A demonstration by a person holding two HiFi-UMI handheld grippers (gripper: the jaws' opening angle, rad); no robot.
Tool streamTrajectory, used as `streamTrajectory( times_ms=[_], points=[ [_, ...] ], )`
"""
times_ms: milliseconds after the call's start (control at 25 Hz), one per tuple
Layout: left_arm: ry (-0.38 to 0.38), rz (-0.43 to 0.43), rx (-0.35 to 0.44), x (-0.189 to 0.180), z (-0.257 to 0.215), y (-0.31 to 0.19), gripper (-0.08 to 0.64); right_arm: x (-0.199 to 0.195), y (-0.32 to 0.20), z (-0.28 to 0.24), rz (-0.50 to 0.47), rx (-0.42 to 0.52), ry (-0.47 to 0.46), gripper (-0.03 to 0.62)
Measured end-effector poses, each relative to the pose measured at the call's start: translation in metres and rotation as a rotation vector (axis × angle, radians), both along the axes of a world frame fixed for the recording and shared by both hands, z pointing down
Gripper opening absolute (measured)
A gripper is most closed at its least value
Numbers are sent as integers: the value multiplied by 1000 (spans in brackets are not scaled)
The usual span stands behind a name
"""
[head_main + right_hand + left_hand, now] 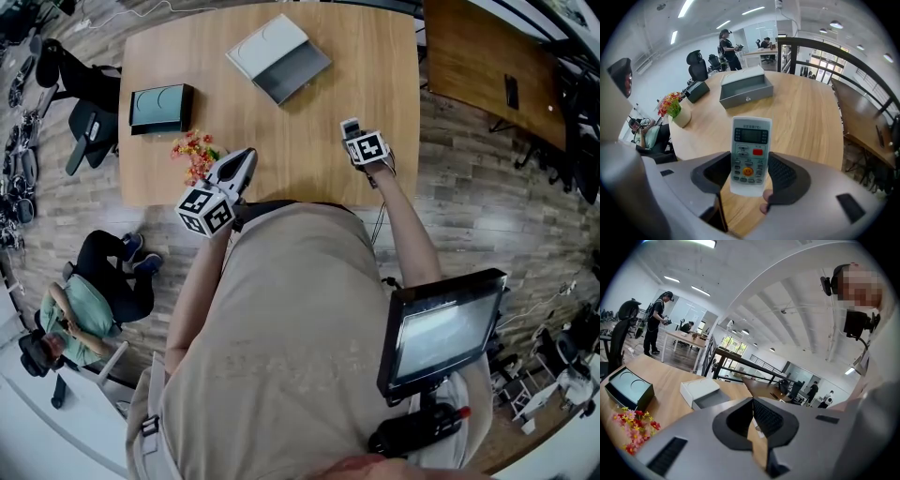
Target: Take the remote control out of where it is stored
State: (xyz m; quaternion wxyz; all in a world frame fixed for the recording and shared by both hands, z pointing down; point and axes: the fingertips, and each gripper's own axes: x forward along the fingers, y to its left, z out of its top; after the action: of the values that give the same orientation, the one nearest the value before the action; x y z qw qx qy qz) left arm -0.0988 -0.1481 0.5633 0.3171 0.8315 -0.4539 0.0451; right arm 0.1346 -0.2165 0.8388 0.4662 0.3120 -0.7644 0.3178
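A white remote control (750,154) with a small screen and a red and an orange button stands upright between the pads of my right gripper (749,165), which is shut on it above the wooden table (806,117). In the head view the right gripper (355,138) hovers over the table's near right part, the remote (350,125) sticking out at its tip. A white box with its grey drawer (746,91) pulled out lies further back. My left gripper (753,401) is shut with nothing in it, and hangs at the table's near edge beside the flowers (192,155).
A black box (161,107) sits at the table's left. A pot of red and yellow flowers (674,108) stands near the edge. A second wooden table (487,70) is to the right. A person (89,300) sits on the floor at the left beside office chairs (89,131).
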Motion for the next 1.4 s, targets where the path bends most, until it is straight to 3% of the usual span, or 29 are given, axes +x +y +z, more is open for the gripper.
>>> streamTrajectory(
  times_ms=[440,1080,1240,1400],
  points=[
    [10,-14,-6,1,-1,0,5,4,2,46,-13,-76,60,252],
    [18,-31,-51,3,8,2,5,8,9,95,149,-209,51,252],
    [13,-15,-55,5,7,4,5,17,3,95,234,-140,76,252],
    [15,-11,-48,-2,3,2,5,14,-10,82,292,-52,18,253]
  ],
)
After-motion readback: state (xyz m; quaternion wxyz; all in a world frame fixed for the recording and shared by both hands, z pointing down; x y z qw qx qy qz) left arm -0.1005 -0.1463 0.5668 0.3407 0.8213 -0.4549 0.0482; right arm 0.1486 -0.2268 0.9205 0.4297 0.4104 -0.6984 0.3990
